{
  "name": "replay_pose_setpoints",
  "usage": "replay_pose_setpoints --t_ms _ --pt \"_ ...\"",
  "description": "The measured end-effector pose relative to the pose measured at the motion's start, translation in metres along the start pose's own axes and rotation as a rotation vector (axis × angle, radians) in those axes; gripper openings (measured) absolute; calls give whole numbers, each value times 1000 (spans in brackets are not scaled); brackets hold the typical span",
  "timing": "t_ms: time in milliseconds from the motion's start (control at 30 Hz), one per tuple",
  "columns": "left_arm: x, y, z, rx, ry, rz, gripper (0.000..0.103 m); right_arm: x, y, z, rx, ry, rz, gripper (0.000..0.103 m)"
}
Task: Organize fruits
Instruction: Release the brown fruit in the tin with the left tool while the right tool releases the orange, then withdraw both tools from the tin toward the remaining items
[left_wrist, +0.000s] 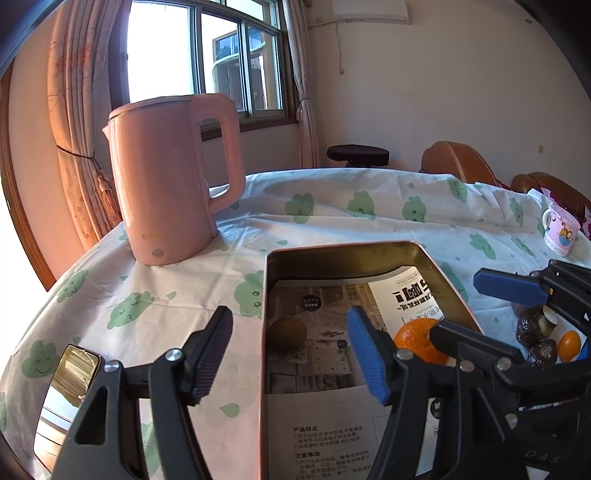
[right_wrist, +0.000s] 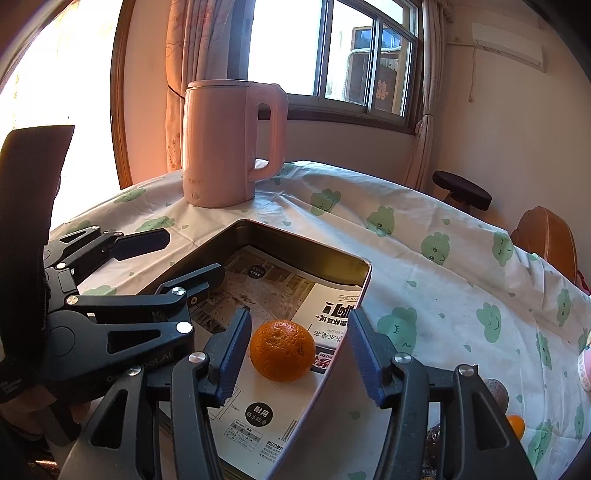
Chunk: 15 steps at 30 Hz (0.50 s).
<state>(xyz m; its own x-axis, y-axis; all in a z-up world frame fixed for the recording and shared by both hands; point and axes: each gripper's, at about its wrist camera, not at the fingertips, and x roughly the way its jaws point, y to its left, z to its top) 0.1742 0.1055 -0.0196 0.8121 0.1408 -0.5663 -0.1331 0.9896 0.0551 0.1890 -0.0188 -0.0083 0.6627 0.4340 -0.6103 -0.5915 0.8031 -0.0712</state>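
Tall pink plastic electric kettle (left_wrist: 168, 177) with loop handle, upright on the table near the far left edge, lid closed, handle turned to the right. White tablecloth printed with green smiling clouds (left_wrist: 332, 218), wrinkled, draped over the round table. Small pink cartoon-printed mug (left_wrist: 560, 230) at the far right edge, well apart from the kettle. Phone with reflective screen (left_wrist: 64, 398) lying flat at the near left. Behind: large sliding window with dark frame (right_wrist: 332, 55), patterned beige curtains tied back (left_wrist: 79, 122), black round padded stool (left_wrist: 357, 153), brown leather chair backs (left_wrist: 456, 162), white wall-mounted air conditioner (right_wrist: 508, 46) high on the right wall.
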Motion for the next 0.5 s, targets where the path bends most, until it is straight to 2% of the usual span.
replay_pose_setpoints --t_ms 300,400,500 --pt "-4 -1 0 8 -21 23 75 -5 0 -3 -2 -19 -11 57" --pt "-5 -3 0 13 -32 36 79 -8 -1 -4 1 -25 -10 58" --pt "-6 -1 0 5 -40 53 89 -11 -2 -6 5 -34 -11 60"
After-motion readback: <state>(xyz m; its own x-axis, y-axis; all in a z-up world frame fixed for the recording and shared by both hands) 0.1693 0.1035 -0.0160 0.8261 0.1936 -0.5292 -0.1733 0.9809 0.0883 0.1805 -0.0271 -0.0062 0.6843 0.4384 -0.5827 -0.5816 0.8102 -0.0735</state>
